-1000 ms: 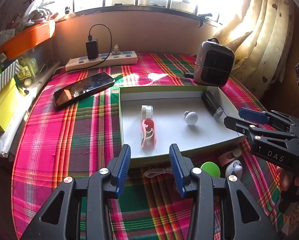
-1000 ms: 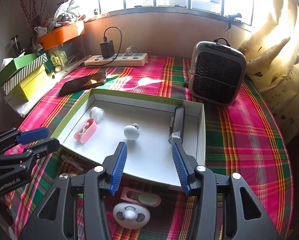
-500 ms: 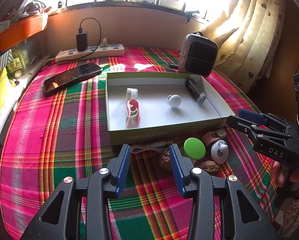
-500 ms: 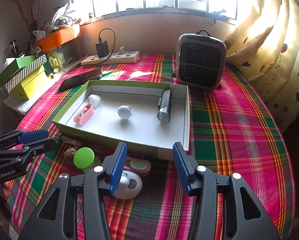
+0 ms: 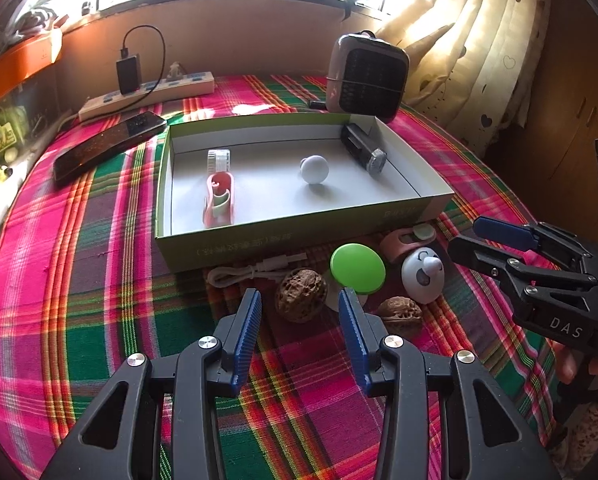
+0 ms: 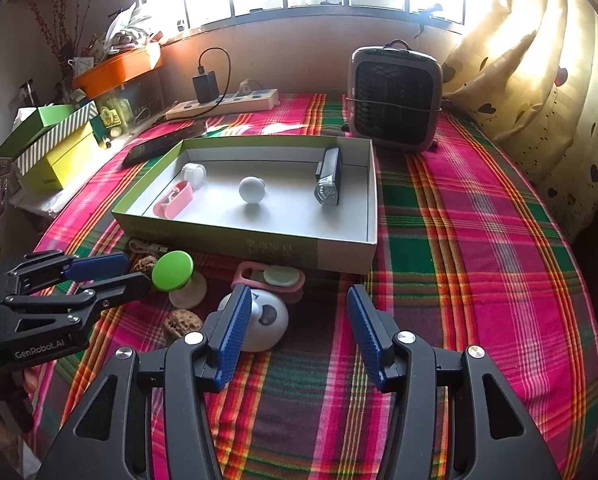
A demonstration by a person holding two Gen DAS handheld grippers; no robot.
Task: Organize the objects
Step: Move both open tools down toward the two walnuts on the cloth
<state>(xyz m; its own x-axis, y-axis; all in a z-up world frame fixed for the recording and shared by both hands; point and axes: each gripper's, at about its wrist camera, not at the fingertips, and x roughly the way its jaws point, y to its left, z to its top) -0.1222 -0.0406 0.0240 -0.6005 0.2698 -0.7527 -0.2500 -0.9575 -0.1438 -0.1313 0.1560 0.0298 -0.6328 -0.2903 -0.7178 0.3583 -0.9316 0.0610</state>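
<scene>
A green-sided box (image 5: 259,245) holds a pink case (image 5: 219,200), a white ball (image 5: 314,169) and a black device (image 5: 363,148). On the cloth in front of it lie a walnut (image 5: 301,294), a second walnut (image 5: 401,312), a green-capped piece (image 5: 357,263), a white round toy (image 6: 269,320), a pink case (image 6: 271,276) and a white cable (image 5: 251,270). My left gripper (image 5: 299,296) is open, with the first walnut just ahead of its fingertips. My right gripper (image 6: 299,294) holds nothing and its jaws are opening; the toy sits by its left finger.
A small heater (image 6: 395,98) stands behind the box at the right. A phone (image 5: 107,146) and a power strip (image 5: 147,96) lie at the back left. Green and yellow boxes (image 6: 55,148) sit past the table's left edge. A curtain (image 6: 539,80) hangs at the right.
Both grippers have drawn back from the box toward the table's front, so the loose things before it have come into view. The right jaws stand a little wider.
</scene>
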